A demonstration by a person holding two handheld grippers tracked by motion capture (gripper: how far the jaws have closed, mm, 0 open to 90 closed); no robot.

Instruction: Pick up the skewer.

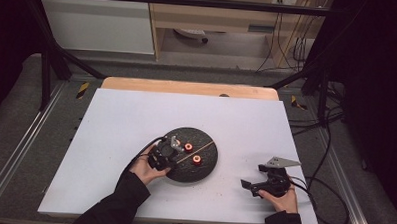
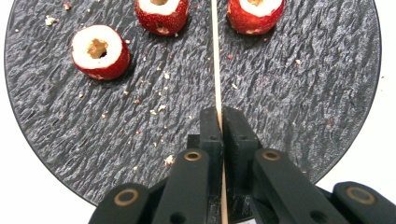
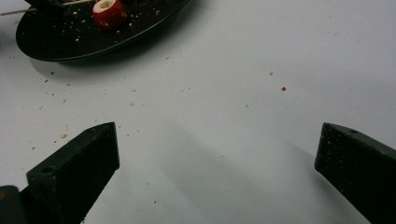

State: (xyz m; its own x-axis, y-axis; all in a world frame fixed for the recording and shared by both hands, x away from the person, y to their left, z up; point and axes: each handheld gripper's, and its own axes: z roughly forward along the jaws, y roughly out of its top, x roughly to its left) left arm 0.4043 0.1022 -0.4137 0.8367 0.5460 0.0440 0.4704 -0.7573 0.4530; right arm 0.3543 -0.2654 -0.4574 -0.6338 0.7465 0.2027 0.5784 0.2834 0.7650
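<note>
The left hand-held gripper has its two black jaws pinched together on the near end of a thin, pale wooden skewer. The skewer lies on the round, dark, rough-textured slate plate and runs straight out from the jaws toward the plate's far edge; in the high view it lies slantwise, toward the far right. That long axis decides the next move: the three cored red fruit pieces with white cut tops all sit off it, two to its left and one just to its right. The right hand-held gripper rests on the white worktop, jaws spread wide and empty, well to the right of the plate, so the left hand is nearer.
</note>
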